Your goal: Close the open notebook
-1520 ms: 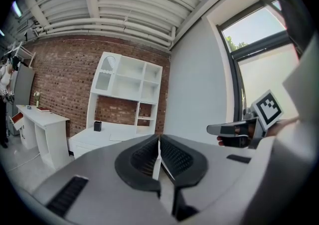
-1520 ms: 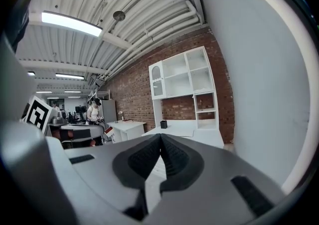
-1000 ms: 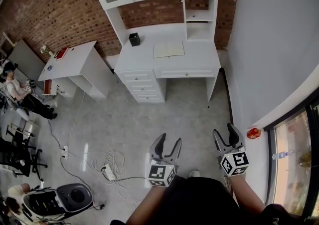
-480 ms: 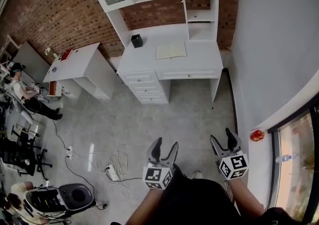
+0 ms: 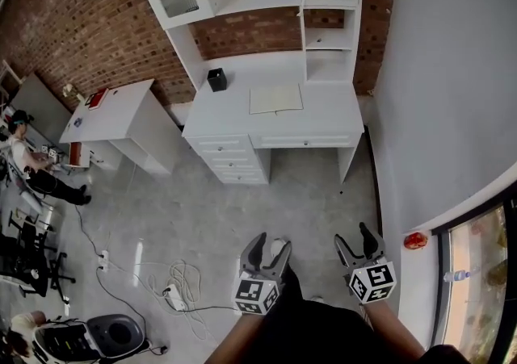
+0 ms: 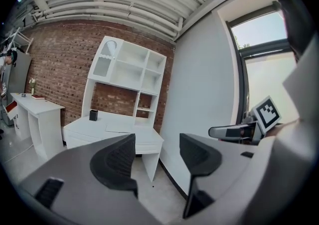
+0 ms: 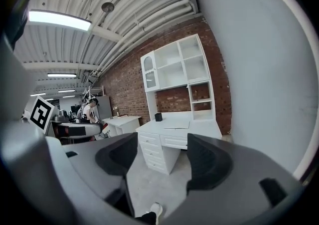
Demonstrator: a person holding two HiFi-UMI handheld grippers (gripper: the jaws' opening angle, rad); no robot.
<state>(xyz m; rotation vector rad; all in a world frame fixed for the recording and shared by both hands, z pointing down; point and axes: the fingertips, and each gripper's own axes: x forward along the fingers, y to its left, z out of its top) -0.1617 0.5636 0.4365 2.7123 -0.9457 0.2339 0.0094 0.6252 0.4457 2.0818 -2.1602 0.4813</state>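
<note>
The white bench (image 5: 323,116) stands against the brick wall, under a shelf unit. The open notebook (image 5: 275,99) lies flat on it, near the middle of its back edge. Well apart from the bench, over the grey floor, the left hand-held gripper (image 5: 271,244) and the right hand-held gripper (image 5: 355,238) are both spread; their jaws have just been opening, with nothing between them. A black cup (image 5: 216,80) stands at the bench's back left corner.
</note>
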